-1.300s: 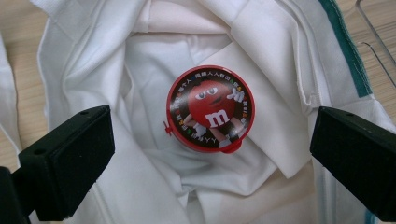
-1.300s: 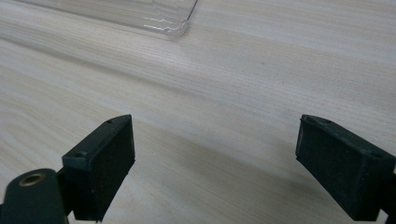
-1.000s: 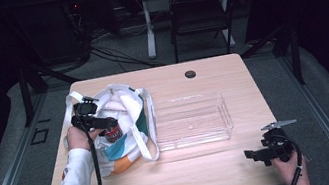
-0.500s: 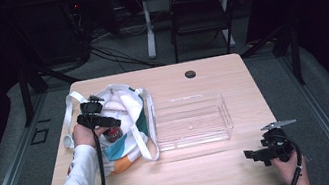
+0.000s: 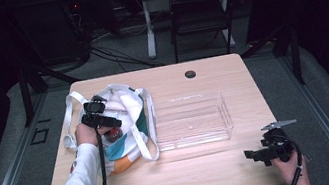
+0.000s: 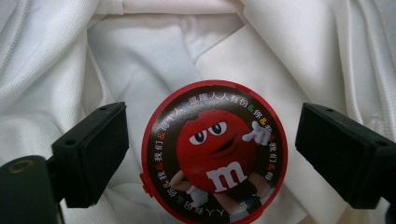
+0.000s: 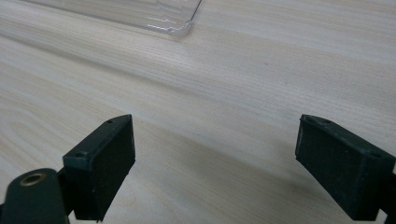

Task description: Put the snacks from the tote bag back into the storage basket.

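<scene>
- My left gripper (image 5: 104, 119) hung over the open mouth of the tote bag (image 5: 127, 110) at the left side of the table (image 5: 192, 179), its jaws spread wide.
- Between those jaws, in the left gripper view, sat a round candy tin (image 6: 215, 151), a clear gap on either side; neither pad touched it.
- The tin had a red rim and a dark lid printed with a red cartoon candy character: white eyes, a pointing white glove, a white "m" on its belly, and small characters running around the edge.
- A little red tab stuck out at the tin's lower left edge.
- It lay on the bag's white lining (image 6: 140, 56), which folded up around it in soft creases.
- From the high view the bag was white with teal and orange patches, its straps splayed on the wood.
- A clear plastic tray (image 5: 226, 112) stood just beside the bag, toward the table's middle.
- My right gripper (image 5: 268, 150) was at the near right corner of the table, well apart from the bag, jaws spread over bare wood.
- In the right gripper view, a corner of the tray (image 7: 180, 25) showed ahead of those jaws.
</scene>
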Motion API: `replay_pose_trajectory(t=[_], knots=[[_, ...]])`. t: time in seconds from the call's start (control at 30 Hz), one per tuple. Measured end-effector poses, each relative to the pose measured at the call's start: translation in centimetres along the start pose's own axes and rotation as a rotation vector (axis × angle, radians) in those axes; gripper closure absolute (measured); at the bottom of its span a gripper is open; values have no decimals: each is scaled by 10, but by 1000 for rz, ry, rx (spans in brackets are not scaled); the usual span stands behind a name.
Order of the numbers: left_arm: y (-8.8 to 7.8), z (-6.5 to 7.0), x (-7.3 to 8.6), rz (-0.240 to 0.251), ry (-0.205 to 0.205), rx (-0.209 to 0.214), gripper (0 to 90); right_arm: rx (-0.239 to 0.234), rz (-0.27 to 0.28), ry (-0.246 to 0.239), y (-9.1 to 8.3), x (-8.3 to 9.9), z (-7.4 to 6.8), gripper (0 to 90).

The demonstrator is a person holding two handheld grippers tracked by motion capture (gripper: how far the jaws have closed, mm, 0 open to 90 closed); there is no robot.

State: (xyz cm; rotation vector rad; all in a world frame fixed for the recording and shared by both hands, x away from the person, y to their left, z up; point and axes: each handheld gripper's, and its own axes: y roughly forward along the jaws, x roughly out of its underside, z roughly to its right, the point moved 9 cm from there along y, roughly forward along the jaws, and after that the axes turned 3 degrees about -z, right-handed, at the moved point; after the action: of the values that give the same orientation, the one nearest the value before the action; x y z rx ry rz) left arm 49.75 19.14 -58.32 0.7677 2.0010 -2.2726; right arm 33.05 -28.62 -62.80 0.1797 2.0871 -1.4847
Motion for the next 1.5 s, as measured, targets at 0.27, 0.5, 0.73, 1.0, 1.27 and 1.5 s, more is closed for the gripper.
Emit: replay_pose_trajectory(t=[0.27,0.5,0.73,1.0,1.27,1.5], knots=[[5,-1,1,-18,-6,-18,180,0,2,0,0,0,0,117],[7,0,2,-31,1,-14,245,-1,1,-1,0,0,0,117],[6,1,3,-35,20,-33,260,0,4,0,-1,0,0,118],[1,0,4,-34,26,-29,263,-1,2,-1,-1,0,0,118],[-11,-1,3,-23,41,-31,263,2,4,-1,-1,0,0,118],[-17,0,4,-13,51,-29,264,0,4,1,-1,0,0,118]])
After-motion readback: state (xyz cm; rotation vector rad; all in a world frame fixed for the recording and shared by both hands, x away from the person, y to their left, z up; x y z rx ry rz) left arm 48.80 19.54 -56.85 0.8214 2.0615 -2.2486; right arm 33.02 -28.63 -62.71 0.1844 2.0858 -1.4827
